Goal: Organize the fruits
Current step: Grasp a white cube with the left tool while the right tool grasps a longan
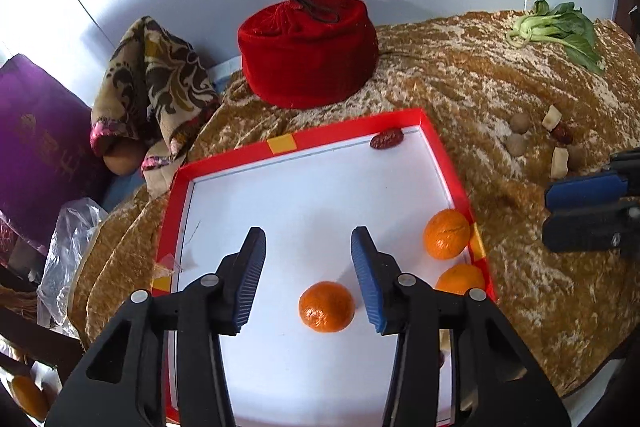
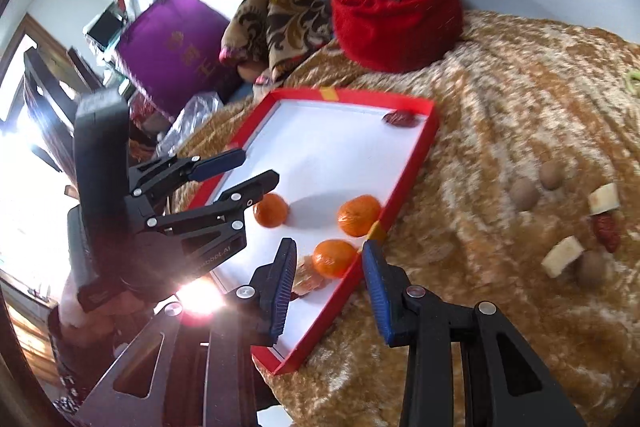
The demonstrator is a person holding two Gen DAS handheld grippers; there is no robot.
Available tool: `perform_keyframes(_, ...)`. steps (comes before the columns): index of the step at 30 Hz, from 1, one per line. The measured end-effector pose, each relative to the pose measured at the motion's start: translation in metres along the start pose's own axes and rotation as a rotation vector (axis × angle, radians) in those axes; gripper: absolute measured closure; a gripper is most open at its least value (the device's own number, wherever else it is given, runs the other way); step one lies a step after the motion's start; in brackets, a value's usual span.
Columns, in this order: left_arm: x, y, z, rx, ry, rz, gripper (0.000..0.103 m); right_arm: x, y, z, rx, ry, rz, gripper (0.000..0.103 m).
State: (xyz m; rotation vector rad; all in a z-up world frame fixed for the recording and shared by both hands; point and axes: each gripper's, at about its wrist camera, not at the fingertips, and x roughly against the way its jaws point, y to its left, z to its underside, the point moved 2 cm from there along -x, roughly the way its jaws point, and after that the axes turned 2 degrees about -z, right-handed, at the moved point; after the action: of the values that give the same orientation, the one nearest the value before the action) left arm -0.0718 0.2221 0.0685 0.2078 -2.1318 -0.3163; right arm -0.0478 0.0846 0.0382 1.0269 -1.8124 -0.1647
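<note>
the left gripper (image 1: 308, 269) hovers over the red-rimmed tray (image 1: 328, 137), fingers apart and empty, one orange (image 1: 326, 306) lying loose below them. two more oranges (image 1: 446, 233) sit against the tray's right rim. the right gripper (image 2: 330, 281) hangs over the tray's near edge, fingers apart, gripping nothing.

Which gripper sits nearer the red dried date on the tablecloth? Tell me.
Right. The right gripper hovers over the cloth below the red dried date; the left gripper is over the red-rimmed tray.
</note>
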Motion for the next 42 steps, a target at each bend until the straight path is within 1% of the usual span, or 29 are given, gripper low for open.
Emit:
perform_keyframes(4, 0.009, -0.024, -0.014, -0.034, -0.063, 0.058, 0.06, 0.04, -0.038, -0.012, -0.08, -0.067, 0.033, 0.066)
perform_keyframes(6, 0.013, -0.043, -0.021, -0.07, -0.089, 0.109, 0.06, 0.059, -0.061, -0.015, -0.135, -0.097, 0.056, 0.066)
perform_keyframes(9, 0.017, -0.079, -0.028, -0.137, -0.099, 0.202, 0.06, 0.085, -0.101, -0.016, -0.247, -0.119, 0.062, 0.066)
perform_keyframes(10, 0.018, -0.091, -0.03, -0.16, -0.106, 0.222, 0.06, 0.09, -0.111, -0.015, -0.277, -0.121, 0.066, 0.066)
perform_keyframes(11, 0.019, -0.103, -0.031, -0.177, -0.108, 0.239, 0.06, 0.096, -0.123, -0.013, -0.31, -0.12, 0.073, 0.066)
perform_keyframes(12, 0.019, -0.118, -0.033, -0.203, -0.102, 0.272, 0.06, 0.099, -0.133, -0.011, -0.339, -0.112, 0.082, 0.066)
perform_keyframes(15, 0.015, -0.154, -0.036, -0.267, -0.083, 0.333, 0.06, 0.099, -0.156, -0.005, -0.423, -0.068, 0.109, 0.066)
perform_keyframes(19, 0.001, -0.184, -0.04, -0.309, -0.046, 0.367, 0.06, 0.09, -0.174, 0.003, -0.479, 0.003, 0.137, 0.066)
perform_keyframes(21, -0.005, -0.191, -0.04, -0.308, -0.027, 0.386, 0.06, 0.091, -0.182, 0.006, -0.511, 0.011, 0.157, 0.066)
perform_keyframes(23, -0.009, -0.195, -0.041, -0.308, -0.021, 0.4, 0.06, 0.095, -0.19, 0.009, -0.543, 0.004, 0.156, 0.066)
perform_keyframes(27, -0.019, -0.201, -0.042, -0.291, 0.011, 0.431, 0.06, 0.099, -0.192, 0.009, -0.559, -0.004, 0.149, 0.066)
perform_keyframes(29, -0.025, -0.203, -0.042, -0.284, 0.031, 0.435, 0.061, 0.099, -0.192, 0.008, -0.559, -0.002, 0.14, 0.066)
perform_keyframes(30, -0.027, -0.204, -0.042, -0.283, 0.038, 0.437, 0.064, 0.099, -0.191, 0.008, -0.558, 0.0, 0.139, 0.066)
perform_keyframes(31, -0.03, -0.205, -0.042, -0.281, 0.046, 0.445, 0.069, 0.098, -0.191, 0.007, -0.557, 0.002, 0.137, 0.066)
perform_keyframes(32, -0.031, -0.206, -0.043, -0.276, 0.053, 0.455, 0.072, 0.097, -0.191, 0.007, -0.556, 0.008, 0.133, 0.066)
perform_keyframes(34, -0.033, -0.206, -0.043, -0.265, 0.059, 0.468, 0.082, 0.09, -0.189, 0.005, -0.555, 0.019, 0.13, 0.066)
perform_keyframes(36, -0.035, -0.208, -0.043, -0.258, 0.06, 0.473, 0.089, 0.084, -0.187, 0.005, -0.551, 0.03, 0.13, 0.066)
perform_keyframes(40, -0.039, -0.209, -0.043, -0.25, 0.069, 0.482, 0.089, 0.076, -0.182, 0.005, -0.541, 0.048, 0.128, 0.066)
perform_keyframes(42, -0.039, -0.205, -0.044, -0.23, 0.071, 0.499, 0.089, 0.072, -0.179, 0.005, -0.536, 0.055, 0.126, 0.066)
